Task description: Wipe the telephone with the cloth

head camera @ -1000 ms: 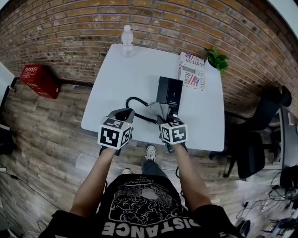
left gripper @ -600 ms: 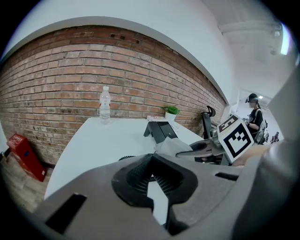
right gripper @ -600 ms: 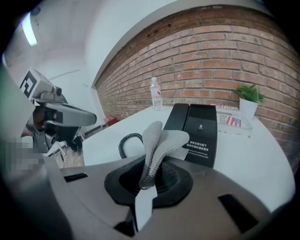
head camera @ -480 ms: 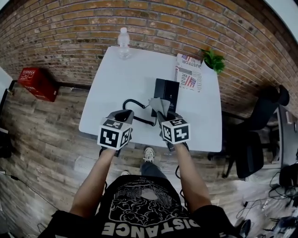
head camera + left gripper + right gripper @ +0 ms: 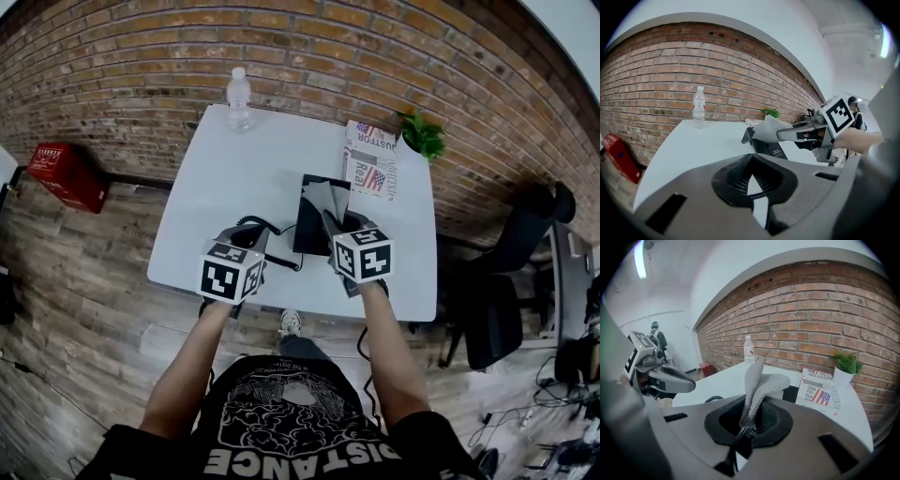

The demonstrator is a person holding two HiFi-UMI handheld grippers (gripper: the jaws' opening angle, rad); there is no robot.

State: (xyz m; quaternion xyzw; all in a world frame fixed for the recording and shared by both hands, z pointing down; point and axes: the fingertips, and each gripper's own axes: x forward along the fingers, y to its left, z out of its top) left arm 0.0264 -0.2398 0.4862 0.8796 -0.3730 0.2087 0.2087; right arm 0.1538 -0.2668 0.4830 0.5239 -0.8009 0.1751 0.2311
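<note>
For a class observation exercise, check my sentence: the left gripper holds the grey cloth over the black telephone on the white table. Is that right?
Not quite. The right gripper, not the left, holds the grey cloth over the black telephone on the white table. The right gripper view shows the cloth pinched between its jaws.

The person wore a black short-sleeved T-shirt (image 5: 300,422) printed with a white line drawing and large white block letters across the front, and a pale sneaker (image 5: 291,322). The left gripper (image 5: 247,232) and the right gripper (image 5: 330,223) each had a grey moulded body, dark ribbed fingers (image 5: 734,180), and a white cube (image 5: 230,273) bearing black square markers.
</note>
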